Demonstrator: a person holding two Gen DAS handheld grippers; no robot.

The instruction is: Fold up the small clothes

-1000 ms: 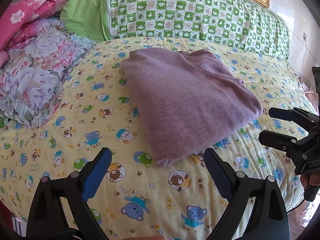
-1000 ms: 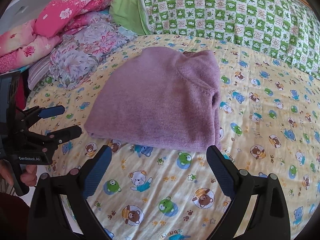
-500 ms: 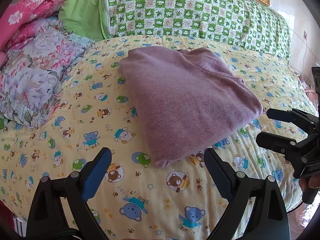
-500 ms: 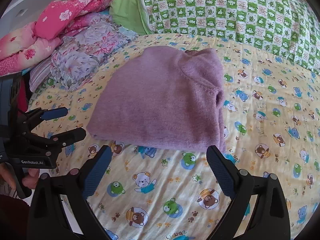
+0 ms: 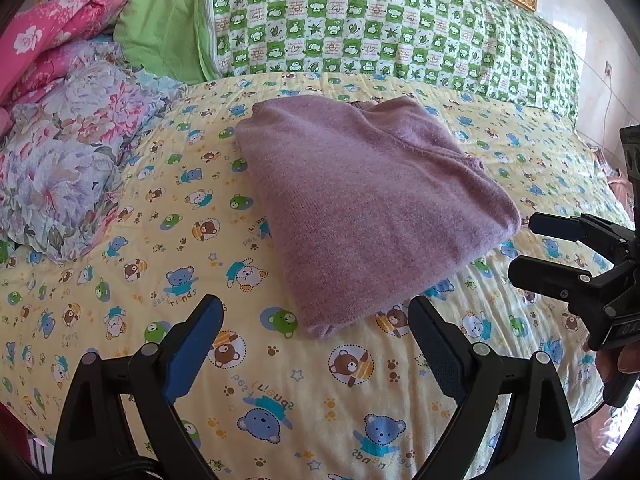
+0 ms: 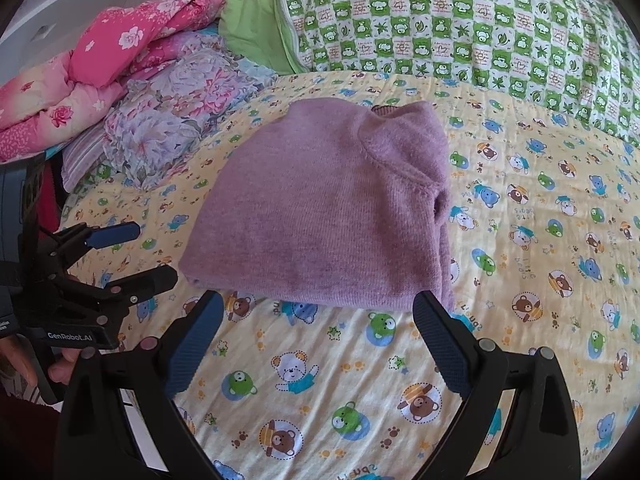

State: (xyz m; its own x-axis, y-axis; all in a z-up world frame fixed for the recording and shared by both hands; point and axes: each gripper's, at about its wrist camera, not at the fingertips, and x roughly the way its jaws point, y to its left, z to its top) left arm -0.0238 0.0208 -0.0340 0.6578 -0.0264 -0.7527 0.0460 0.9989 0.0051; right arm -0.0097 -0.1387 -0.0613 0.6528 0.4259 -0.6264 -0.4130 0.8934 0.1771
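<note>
Purple knitwear, a small sweater (image 5: 360, 208) folded into a compact rectangle, lies flat near the middle of a bed covered by a yellow sheet (image 5: 280, 380) printed with cartoon bears. Seen from the left wrist camera, the left gripper (image 5: 316, 340) hovers just short of the sweater's nearest corner, its blue-padded jaws spread wide and holding nothing. The right gripper (image 5: 524, 248) enters that view from the right edge, close beside the sweater's right-hand edge, jaws likewise parted and empty, with part of the holder's hand (image 5: 616, 360) visible below it. From the right wrist camera the right gripper's jaws frame the sweater's near edge without touching it. A green checked quilt (image 6: 480, 28) runs along the head of the bed, next to a plain green pillow (image 6: 256, 20), while a floral lilac cushion (image 6: 172, 120) and bundled pink bedding (image 6: 100, 64) sit to the left
</note>
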